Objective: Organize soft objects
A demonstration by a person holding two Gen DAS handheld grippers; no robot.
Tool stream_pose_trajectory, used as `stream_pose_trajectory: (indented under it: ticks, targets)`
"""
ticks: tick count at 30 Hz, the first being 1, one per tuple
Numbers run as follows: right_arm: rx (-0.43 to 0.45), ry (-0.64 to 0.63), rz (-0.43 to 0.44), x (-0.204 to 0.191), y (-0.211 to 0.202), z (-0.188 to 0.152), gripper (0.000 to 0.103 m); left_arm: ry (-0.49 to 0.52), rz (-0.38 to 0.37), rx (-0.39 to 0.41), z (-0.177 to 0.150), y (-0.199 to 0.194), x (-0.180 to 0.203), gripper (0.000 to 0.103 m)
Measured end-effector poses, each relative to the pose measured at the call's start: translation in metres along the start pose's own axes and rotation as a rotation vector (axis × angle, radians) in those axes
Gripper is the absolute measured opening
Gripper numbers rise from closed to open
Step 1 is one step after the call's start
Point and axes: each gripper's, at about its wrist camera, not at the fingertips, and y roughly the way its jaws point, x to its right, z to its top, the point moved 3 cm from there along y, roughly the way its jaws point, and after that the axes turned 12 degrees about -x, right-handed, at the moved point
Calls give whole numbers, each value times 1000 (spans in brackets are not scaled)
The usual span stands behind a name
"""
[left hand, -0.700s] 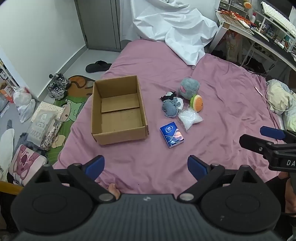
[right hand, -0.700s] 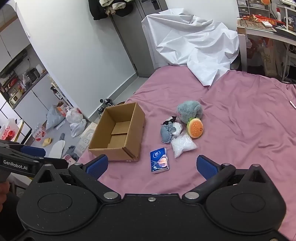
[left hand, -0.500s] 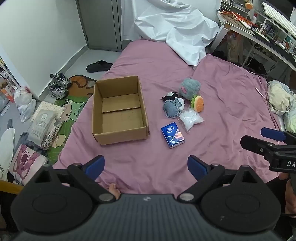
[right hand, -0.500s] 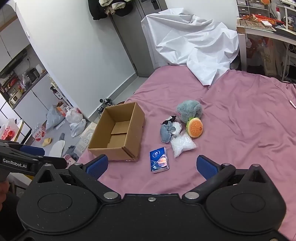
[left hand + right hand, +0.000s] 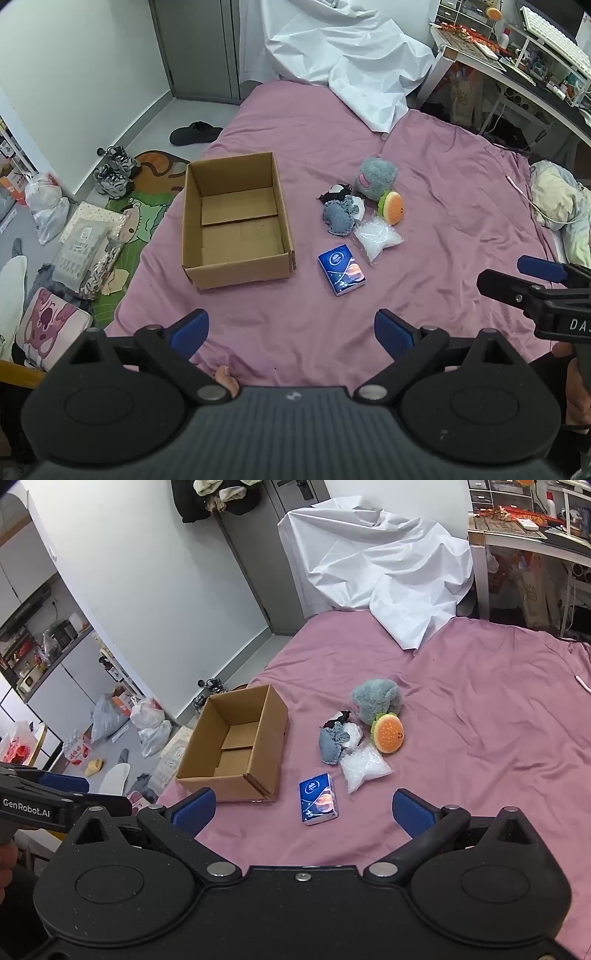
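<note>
- Cardboard box (image 5: 236, 221), left of centre, open on the pink bed (image 5: 443, 206).
- Soft toys (image 5: 375, 177) and tissue pack (image 5: 341, 269) clustered centre-right, beside it.
- Left gripper (image 5: 291, 328) and right gripper (image 5: 304, 808), bottom: fingers spread, holding nothing.

Cardboard box (image 5: 236, 221) on bed (image 5: 443, 206), tissue pack (image 5: 341, 269) right of it, plush toys (image 5: 375, 177) behind pack
</note>
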Motion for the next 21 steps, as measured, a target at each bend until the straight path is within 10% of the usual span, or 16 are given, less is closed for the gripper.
stream_pose_trajectory:
  ticks: [21]
  targets:
    - [-10, 1, -3, 2, 3, 3, 103, -4, 1, 5, 0, -3, -1, 96]
